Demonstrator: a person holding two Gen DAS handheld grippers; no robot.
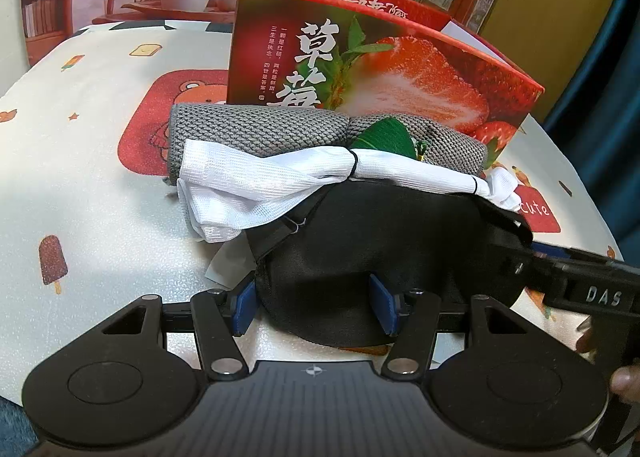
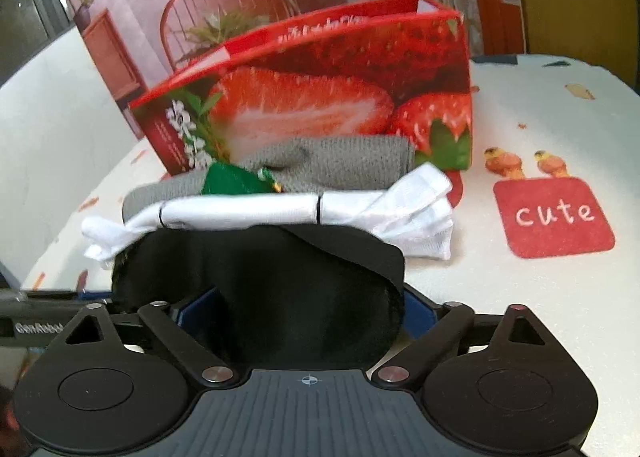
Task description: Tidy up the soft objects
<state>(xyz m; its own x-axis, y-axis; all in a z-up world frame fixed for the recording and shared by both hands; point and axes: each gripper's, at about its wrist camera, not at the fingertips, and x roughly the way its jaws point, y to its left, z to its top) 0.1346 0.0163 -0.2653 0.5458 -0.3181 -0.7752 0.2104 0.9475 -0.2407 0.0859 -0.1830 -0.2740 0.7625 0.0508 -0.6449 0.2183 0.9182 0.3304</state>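
A black eye mask (image 1: 360, 241) lies on the table's near side. My left gripper (image 1: 314, 305) is shut on its left half, blue pads pinching the fabric. My right gripper (image 2: 304, 311) straddles the mask (image 2: 280, 289) at its other end, pads beside the fabric without clearly pressing, so it is open; its body shows from the right (image 1: 580, 289). Behind the mask lie a white cloth bundle (image 1: 260, 181) tied with black bands, a rolled grey knit cloth (image 1: 256, 129) and a small green item (image 1: 388, 135).
An open red strawberry box (image 1: 400, 69) stands upright just behind the cloths. The table wears a white cover with cartoon prints (image 1: 100, 177), including a red "cute" patch (image 2: 554, 215). A printed backdrop hangs behind. A person's fingers (image 1: 624, 377) show at the right edge.
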